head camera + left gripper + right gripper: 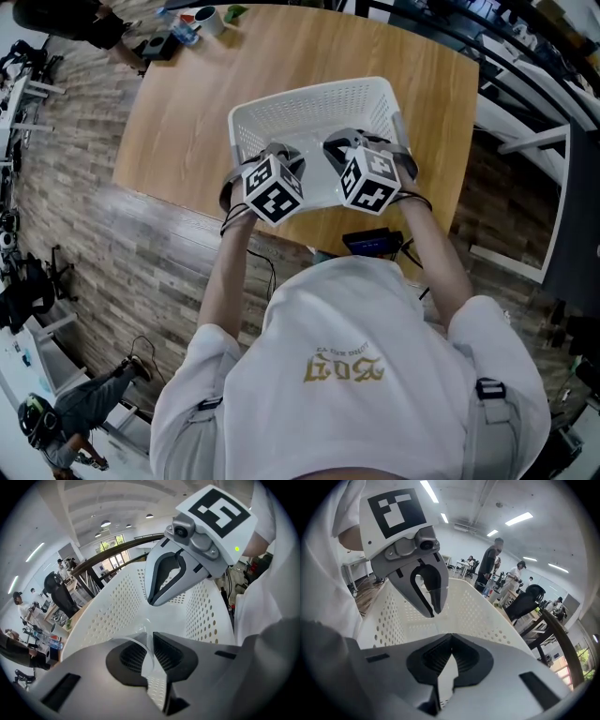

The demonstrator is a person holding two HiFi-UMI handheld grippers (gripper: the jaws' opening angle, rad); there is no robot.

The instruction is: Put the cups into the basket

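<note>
The white perforated basket (309, 94) stands on the wooden table (187, 112). Both grippers reach down into its near half, side by side. My left gripper (281, 157) is shut on the thin rim of a clear plastic cup (138, 642); in the left gripper view the rim is pinched between the pads (151, 649) above the basket floor (140, 616). My right gripper (343, 146) has its fingertips together (450, 637), and I see nothing between them. Each gripper view shows the other gripper hanging over the basket: the right gripper (153, 601) and the left gripper (433, 611).
At the table's far left corner lie a white cup (208, 19), a blue bottle (185, 31) and a dark device (161, 45). A black device (373, 242) sits below the table's near edge. People and office chairs stand in the room behind.
</note>
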